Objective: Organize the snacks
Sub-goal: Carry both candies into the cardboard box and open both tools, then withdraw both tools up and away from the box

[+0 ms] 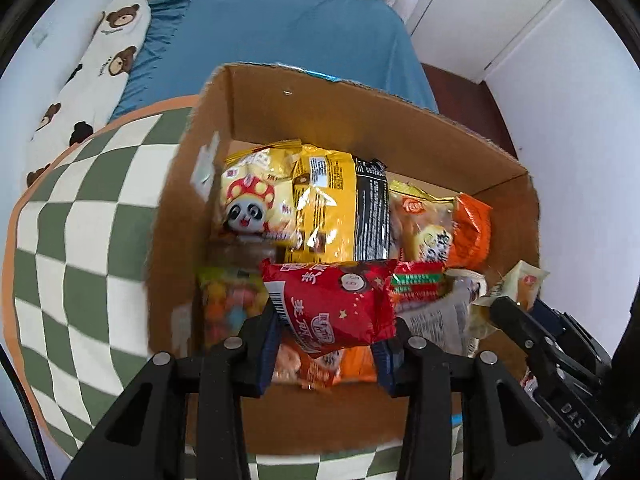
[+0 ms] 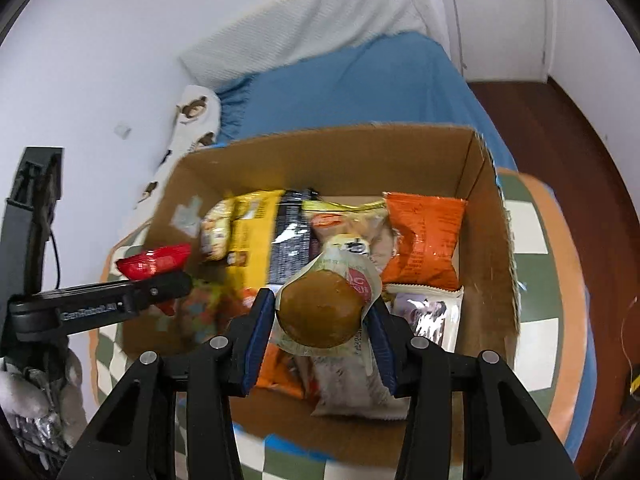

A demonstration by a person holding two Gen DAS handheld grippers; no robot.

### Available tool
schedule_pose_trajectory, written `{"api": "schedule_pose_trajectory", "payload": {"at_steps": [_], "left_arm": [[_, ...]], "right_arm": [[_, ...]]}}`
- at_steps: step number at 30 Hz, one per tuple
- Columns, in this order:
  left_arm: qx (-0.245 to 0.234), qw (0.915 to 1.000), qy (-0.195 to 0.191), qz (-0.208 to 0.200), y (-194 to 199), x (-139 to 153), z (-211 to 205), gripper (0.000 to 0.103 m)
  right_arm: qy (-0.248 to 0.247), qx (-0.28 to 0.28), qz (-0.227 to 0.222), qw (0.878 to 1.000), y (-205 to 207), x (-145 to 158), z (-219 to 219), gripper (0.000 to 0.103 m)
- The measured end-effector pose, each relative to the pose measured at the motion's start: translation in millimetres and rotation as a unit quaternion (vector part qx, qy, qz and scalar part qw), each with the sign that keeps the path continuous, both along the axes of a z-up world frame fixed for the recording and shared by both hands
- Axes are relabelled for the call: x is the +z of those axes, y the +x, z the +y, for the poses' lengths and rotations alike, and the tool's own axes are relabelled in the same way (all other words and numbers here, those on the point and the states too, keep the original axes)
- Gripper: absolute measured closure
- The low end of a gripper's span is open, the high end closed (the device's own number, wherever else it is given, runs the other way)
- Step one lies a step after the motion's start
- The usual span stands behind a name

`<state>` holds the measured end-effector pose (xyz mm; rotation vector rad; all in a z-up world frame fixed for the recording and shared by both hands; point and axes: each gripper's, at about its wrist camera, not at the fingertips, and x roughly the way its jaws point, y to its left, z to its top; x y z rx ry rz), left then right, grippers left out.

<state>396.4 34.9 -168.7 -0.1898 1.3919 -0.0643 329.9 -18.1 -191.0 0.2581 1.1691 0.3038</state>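
1. Two grippers hang over open brown cardboard box point(image 1: 400, 120) of snack packs on the bed.
2. Left gripper point(image 1: 334, 332) jaws clenched on red foil snack packet point(image 1: 340, 304).
3. Right gripper point(image 2: 320, 320) jaws grasping clear-wrapped round brown bun point(image 2: 320, 312).

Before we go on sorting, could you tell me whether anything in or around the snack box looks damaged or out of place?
Only the cardboard box: its top rim is ragged, as if torn, and torn label scraps cling to its left wall. The packets inside lie in a loose heap; none looks burst.
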Motion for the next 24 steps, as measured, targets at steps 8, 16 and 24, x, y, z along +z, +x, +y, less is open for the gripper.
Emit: {"api": "schedule_pose_trajectory", "payload": {"at_steps": [8, 16, 24], "left_arm": [[-0.005, 0.9993, 0.036, 0.007, 12.7, -18.7, -0.6, 0.013], [0.0, 0.9981, 0.062, 0.0, -2.1, -16.8, 0.1, 0.013], [-0.003, 0.9975, 0.07, -0.012, -24.3, -5.3, -3.9, 0.013]], "right_arm": [[-0.045, -0.031, 0.062, 0.997, 27.6, -35.5, -7.5, 0.002], [-0.111, -0.031, 0.058, 0.992, 14.6, -36.8, -8.9, 0.002], [-0.127, -0.036, 0.048, 0.99, -3.2, -28.4, -9.6, 0.002]]}}
